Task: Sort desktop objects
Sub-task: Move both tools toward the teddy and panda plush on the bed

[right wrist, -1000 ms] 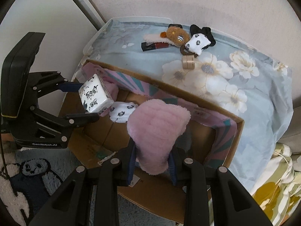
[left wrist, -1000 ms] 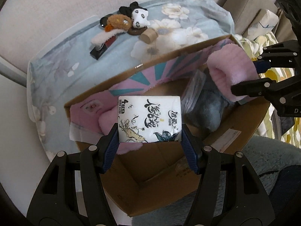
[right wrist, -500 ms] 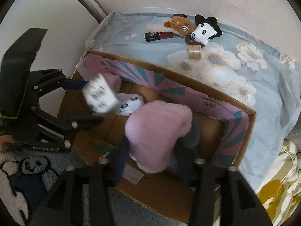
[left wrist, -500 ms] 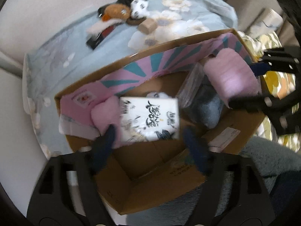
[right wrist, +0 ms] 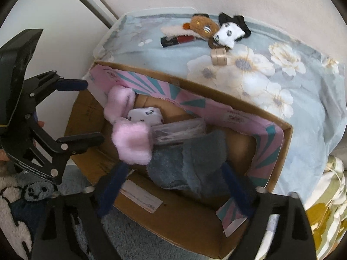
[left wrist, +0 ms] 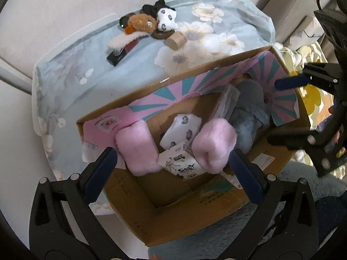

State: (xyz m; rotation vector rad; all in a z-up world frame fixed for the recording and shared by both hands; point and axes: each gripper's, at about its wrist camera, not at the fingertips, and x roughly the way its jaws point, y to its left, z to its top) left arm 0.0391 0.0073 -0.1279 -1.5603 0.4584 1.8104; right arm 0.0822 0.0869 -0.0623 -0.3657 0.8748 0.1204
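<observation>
In the left wrist view, the left gripper (left wrist: pixel 173 164) hangs over an open cardboard box (left wrist: pixel 195 223), its jaws opening wide with nothing pressed between the blue pads. Below them, inside the box, a tissue pack (left wrist: pixel 181 162) lies tilted between two pink plush pieces (left wrist: pixel 136 149), with a white patterned packet (left wrist: pixel 182 132) just behind it and a blue-grey plush (left wrist: pixel 249 121) to the right. Beyond the box, on the floral cloth (left wrist: pixel 86 86) of the worktop, sit a brown plush toy (left wrist: pixel 139 22), a black-and-white plush toy (left wrist: pixel 164 17), a small beige roll (left wrist: pixel 175 40) and a black-and-red tube, perhaps a lipstick (left wrist: pixel 120 54).

In the right wrist view, the right gripper (right wrist: pixel 173 188) is likewise opening, released, its slightly blurred pads either side of the blue-grey plush (right wrist: pixel 190 162) in the box (right wrist: pixel 173 234). A pink plush piece (right wrist: pixel 132 145) rests beside a clear plastic bag (right wrist: pixel 180 130). The left gripper (right wrist: pixel 84 112) stands spread at the box's left edge.
</observation>
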